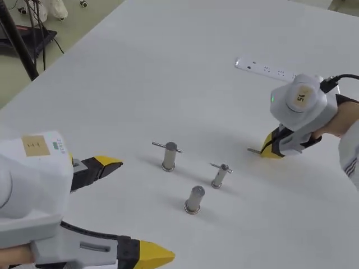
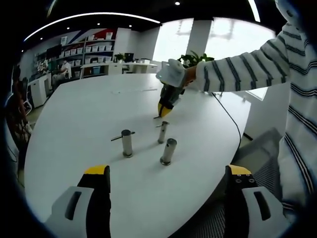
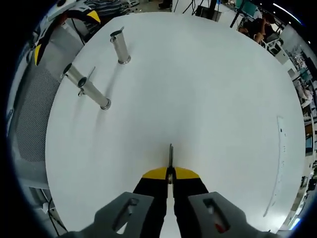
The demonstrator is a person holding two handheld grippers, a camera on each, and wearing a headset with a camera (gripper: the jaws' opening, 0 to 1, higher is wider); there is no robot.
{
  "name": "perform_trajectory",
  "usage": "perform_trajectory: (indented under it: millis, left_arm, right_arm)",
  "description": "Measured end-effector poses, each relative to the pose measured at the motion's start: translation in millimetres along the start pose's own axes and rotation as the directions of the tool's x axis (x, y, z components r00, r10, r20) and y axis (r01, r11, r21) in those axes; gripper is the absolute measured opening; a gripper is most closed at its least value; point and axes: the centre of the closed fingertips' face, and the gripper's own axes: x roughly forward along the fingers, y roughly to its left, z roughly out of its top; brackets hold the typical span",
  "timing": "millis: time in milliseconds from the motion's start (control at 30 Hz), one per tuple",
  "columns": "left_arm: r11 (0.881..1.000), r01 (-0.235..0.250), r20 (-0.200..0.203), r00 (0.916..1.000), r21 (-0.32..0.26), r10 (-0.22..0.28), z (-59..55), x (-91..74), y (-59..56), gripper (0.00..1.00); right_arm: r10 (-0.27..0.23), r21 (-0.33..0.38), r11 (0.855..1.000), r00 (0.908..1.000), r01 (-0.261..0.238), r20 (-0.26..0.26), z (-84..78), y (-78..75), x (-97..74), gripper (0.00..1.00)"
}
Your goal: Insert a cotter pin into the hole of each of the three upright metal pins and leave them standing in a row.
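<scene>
Three upright metal pins stand close together on the white table. The far-left pin and the right pin each carry a cotter pin through the top. The near pin has a bare top. To their right, my right gripper rests low on the table, shut on a loose cotter pin that points forward from its tips. My left gripper is open and empty, hovering short of the near pin.
A white power strip lies at the back right of the table. A person's striped sleeve reaches in behind the right gripper. The table's edge curves close by the pins.
</scene>
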Motion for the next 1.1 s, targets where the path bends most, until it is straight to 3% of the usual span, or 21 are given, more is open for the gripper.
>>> perform_trajectory:
  millis: [100,133,200,233,267,367,667,967,1100]
  left_arm:
    - [1.000,0.005,-0.002,1.0000,-0.001,-0.005,-1.8,1.0,-0.9,0.94]
    - [1.000,0.004,-0.007,1.0000,-0.001,-0.004,-3.4,1.4,-0.7,0.94]
    - [1.000,0.001,-0.023,0.9997,0.003,-0.001,-6.9,2.0,-0.8,0.94]
    - [1.000,0.001,-0.028,0.9996,0.005,-0.001,-7.7,2.2,-1.2,0.94]
    - [1.000,0.002,-0.028,0.9996,0.007,-0.002,-8.0,2.5,-1.7,0.94]
    - [1.000,0.001,-0.023,0.9997,0.003,-0.001,-7.2,3.2,-2.1,0.94]
    - [1.000,0.000,-0.033,0.9994,0.020,0.001,-3.7,7.4,-0.2,0.91]
    - [1.000,0.003,-0.006,1.0000,0.007,-0.003,12.2,14.2,1.2,0.89]
    - [1.000,0.011,0.009,0.9999,-0.005,-0.011,20.2,17.7,2.2,0.86]
  right_arm:
    - [-0.052,-0.088,0.995,0.9969,0.047,-0.058,-4.8,-5.7,0.5,0.00]
    - [-0.062,-0.089,0.995,0.9952,0.055,-0.076,-6.8,-6.0,0.2,0.00]
    - [-0.049,-0.052,0.998,0.9965,0.046,-0.067,-5.5,-1.3,-0.3,0.00]
    - [-0.006,0.012,1.000,0.9987,0.007,-0.051,-3.7,8.1,-1.8,0.00]
    - [0.004,0.034,0.999,0.9989,-0.002,-0.046,-3.4,10.1,-3.0,0.00]
    - [-0.024,0.014,1.000,0.9986,0.025,-0.047,-4.3,9.6,-13.3,0.00]
    - [-0.105,-0.018,0.994,0.9943,0.105,0.020,5.8,14.7,-49.3,0.00]
    - [-0.192,-0.002,0.981,0.9746,0.193,0.115,21.9,29.5,-82.3,0.00]
    - [-0.232,0.002,0.972,0.9602,0.234,0.156,25.5,34.6,-90.3,0.00]
